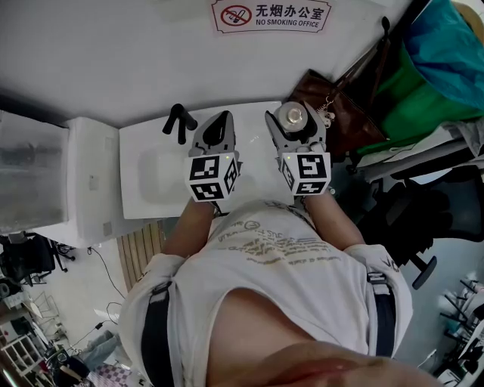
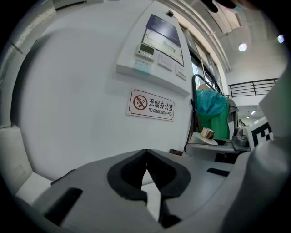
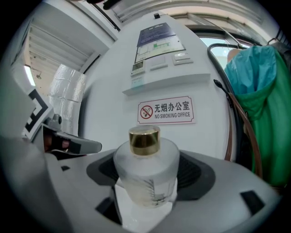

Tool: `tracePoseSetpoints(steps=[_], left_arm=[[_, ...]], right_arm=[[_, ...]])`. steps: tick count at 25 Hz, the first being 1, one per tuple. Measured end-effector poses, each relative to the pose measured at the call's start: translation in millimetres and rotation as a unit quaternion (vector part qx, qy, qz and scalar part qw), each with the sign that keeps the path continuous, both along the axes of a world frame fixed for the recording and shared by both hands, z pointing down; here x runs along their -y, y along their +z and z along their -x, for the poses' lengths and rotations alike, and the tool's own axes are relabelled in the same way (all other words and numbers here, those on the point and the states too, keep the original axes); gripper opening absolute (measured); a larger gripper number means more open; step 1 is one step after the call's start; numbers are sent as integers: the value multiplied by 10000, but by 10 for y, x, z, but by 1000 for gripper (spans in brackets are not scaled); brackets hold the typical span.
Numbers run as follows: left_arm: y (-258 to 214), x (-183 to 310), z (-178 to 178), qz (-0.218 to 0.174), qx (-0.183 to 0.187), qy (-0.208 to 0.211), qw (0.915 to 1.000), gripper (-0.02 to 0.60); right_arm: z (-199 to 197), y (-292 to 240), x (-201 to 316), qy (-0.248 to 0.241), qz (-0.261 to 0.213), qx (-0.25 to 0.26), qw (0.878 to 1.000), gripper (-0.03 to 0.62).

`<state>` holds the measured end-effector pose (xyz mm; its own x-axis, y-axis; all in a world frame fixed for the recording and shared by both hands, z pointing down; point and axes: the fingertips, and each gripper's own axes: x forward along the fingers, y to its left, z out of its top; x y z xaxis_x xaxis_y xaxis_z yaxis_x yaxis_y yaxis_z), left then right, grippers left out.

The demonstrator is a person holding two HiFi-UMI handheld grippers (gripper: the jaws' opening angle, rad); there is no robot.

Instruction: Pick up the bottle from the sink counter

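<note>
A frosted glass bottle (image 3: 145, 168) with a gold cap stands upright between the jaws of my right gripper (image 3: 146, 175), which is shut on its body. From the head view the bottle's cap (image 1: 292, 116) shows at the tip of the right gripper (image 1: 293, 130), over the back right corner of the white sink counter (image 1: 151, 178). My left gripper (image 1: 217, 130) hangs beside it to the left, shut with nothing in it; its jaw tips meet in the left gripper view (image 2: 145, 157). That view also shows the bottle (image 2: 207, 135) at right.
A black faucet (image 1: 178, 121) rises at the counter's back left. A no-smoking sign (image 1: 271, 15) hangs on the white wall behind. A brown bag (image 1: 355, 113) and green and teal clothes (image 1: 427, 75) hang to the right, above a black office chair (image 1: 423, 219).
</note>
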<state>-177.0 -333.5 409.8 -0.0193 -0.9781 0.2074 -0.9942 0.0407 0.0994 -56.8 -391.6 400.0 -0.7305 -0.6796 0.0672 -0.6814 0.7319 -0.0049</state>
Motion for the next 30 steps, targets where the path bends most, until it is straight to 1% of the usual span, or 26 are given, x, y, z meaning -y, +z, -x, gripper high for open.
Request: tracePoseSetpoints(steps=[18, 21, 27, 30], left_arm=[[110, -74, -114, 201, 84, -35, 9998, 21], [140, -107, -116, 258, 68, -100, 9996, 20], [167, -190, -98, 359, 109, -326, 9988, 21], [233, -268, -93, 436, -10, -495, 9978, 21]], right_arm=[[6, 120, -85, -311, 71, -23, 9995, 337], [-3, 185, -83, -372, 153, 7, 9992, 338], [-14, 409, -34, -505, 339, -90, 9981, 338], [-14, 514, -46, -646, 403, -141, 9970, 339]])
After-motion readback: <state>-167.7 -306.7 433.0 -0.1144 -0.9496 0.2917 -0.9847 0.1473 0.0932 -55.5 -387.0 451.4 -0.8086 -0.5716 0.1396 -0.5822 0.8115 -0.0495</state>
